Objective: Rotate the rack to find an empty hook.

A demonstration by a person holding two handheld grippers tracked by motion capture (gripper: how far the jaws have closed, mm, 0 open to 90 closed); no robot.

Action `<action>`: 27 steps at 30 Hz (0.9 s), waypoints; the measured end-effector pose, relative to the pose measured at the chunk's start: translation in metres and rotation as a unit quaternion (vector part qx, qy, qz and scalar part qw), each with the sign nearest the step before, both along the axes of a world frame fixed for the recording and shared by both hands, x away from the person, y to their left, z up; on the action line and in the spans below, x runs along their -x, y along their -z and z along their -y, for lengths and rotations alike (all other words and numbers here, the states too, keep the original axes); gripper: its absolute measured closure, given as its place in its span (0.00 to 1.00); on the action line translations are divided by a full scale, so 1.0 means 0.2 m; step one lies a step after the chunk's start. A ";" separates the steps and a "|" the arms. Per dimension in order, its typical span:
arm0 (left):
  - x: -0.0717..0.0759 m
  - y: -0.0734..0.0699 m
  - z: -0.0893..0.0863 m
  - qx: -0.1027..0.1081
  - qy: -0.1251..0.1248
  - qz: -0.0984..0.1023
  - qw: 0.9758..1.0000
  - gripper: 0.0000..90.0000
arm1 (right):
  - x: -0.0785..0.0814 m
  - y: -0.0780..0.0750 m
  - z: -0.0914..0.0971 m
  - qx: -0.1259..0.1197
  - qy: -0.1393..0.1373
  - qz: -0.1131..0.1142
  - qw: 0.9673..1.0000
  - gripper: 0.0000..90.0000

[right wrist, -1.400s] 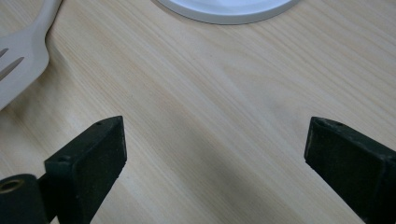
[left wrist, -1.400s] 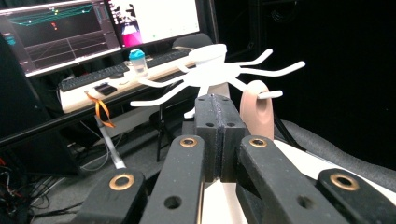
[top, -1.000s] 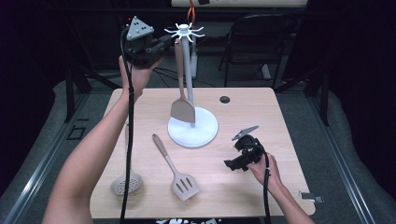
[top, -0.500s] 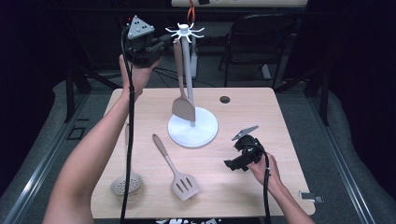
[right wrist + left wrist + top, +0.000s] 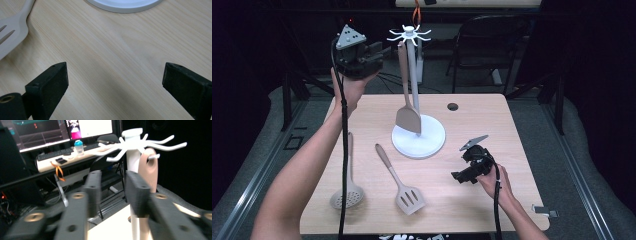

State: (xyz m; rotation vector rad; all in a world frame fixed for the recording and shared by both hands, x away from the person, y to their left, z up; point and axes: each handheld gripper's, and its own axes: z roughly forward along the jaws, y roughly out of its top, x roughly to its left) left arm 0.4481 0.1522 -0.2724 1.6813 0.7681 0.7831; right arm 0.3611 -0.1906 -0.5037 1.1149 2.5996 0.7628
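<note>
- The left tool (image 5: 379, 50) was held up in the air at the far left of the surface (image 5: 512, 130), level with the top of the white rack (image 5: 411, 37).
- Its jaws had just been opening; in the left gripper view they stood apart with nothing between them, and the left tool (image 5: 112, 192) pointed toward the rack's top.
- A tan spatula (image 5: 406, 100) hung from one of the rack's prongs by the hole in its handle, blade down, just above the round white base (image 5: 432, 142).
- In the left gripper view the spatula's handle end (image 5: 148, 167) sat on a prong (image 5: 153, 156), just beyond the right-hand jaw and apart from it.
- The right tool (image 5: 460, 176) rested low near the right front of the surface, held in the person's right hand (image 5: 492, 182).
- In the right gripper view its jaws were spread wide over bare wood, and the right tool (image 5: 115, 75) gripped nothing.
- A slotted turner (image 5: 401, 182) lay flat on the surface in front of the rack, well apart from both tools; its head (image 5: 10, 32) showed at the left edge of the right gripper view.
- A round skimmer (image 5: 348, 192) lay near the left front, beside the person's left forearm (image 5: 302, 185).
- A small dark hole (image 5: 453, 106) marked the surface behind the rack's base.
</note>
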 end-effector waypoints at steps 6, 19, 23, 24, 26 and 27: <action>0.02 0.08 -0.05 -0.010 -0.008 -0.021 1.000 0.46 | 0.00 0.01 -0.01 -0.001 -0.002 0.000 1.000 0.07; 0.02 0.39 -0.19 -0.029 -0.034 -0.076 0.996 0.28 | 0.01 0.02 -0.03 0.008 -0.007 -0.005 1.000 0.07; 0.03 0.50 -0.24 -0.027 -0.048 -0.097 0.994 0.23 | 0.01 0.02 -0.03 0.008 -0.009 -0.003 1.000 0.07; 0.03 0.52 -0.25 -0.025 -0.049 -0.103 0.993 0.21 | 0.01 0.02 -0.04 0.010 -0.011 -0.004 1.000 0.07; 0.04 0.58 -0.28 -0.025 -0.053 -0.111 0.992 0.20 | 0.01 0.03 -0.04 0.007 -0.011 -0.008 1.000 0.08; 0.05 0.61 -0.29 -0.026 -0.054 -0.116 0.991 0.19 | 0.01 0.03 -0.04 0.011 -0.012 -0.007 1.000 0.08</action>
